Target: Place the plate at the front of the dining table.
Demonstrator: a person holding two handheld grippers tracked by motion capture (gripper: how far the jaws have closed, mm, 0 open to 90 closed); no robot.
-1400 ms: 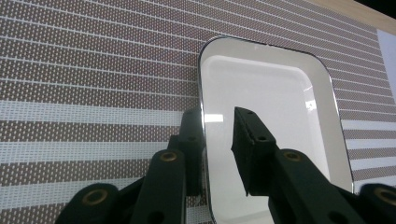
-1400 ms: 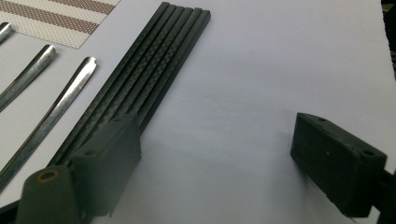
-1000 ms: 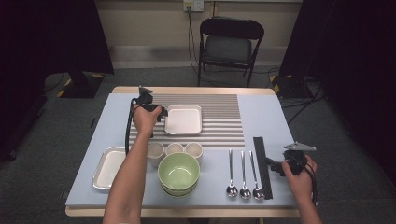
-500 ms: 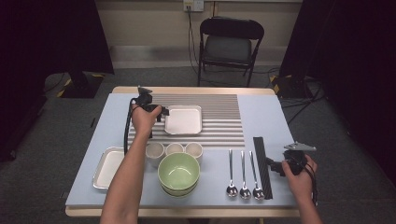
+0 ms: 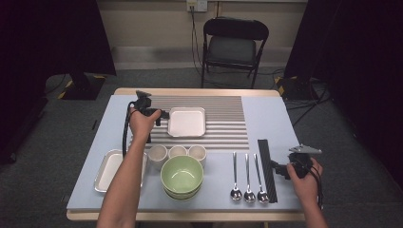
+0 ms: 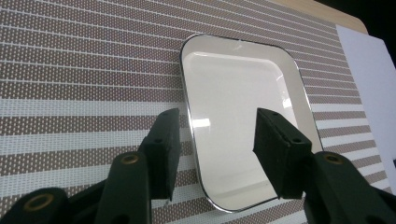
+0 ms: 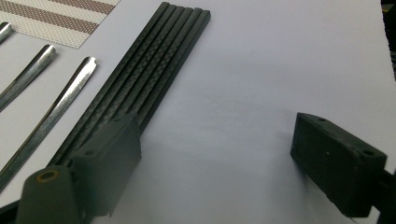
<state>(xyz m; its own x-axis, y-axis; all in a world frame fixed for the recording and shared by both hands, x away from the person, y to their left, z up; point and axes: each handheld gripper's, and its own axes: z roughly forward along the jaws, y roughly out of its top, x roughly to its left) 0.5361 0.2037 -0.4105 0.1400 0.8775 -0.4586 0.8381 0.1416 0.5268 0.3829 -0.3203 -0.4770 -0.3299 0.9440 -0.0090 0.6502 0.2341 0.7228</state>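
Observation:
A white square tray [image 5: 187, 121] lies on the striped placemat [image 5: 228, 124]. My left gripper [image 5: 161, 114] is at the tray's left edge. In the left gripper view its jaws have just been opening. They straddle the near rim of the tray [image 6: 238, 116], with the pads [image 6: 166, 140] clear of it, so my left gripper [image 6: 219, 140] is open. My right gripper [image 5: 277, 169] rests near the front right of the table. My right gripper [image 7: 215, 140] is open over bare table, just right of a bundle of black chopsticks [image 7: 140, 79].
Three spoons [image 5: 247, 178] lie left of the chopsticks [image 5: 266, 168]. Stacked green bowls [image 5: 182, 175] and three small cups [image 5: 177, 152] sit at front centre. A metal tray [image 5: 111, 168] is at front left. A folding chair [image 5: 233, 45] stands beyond the table.

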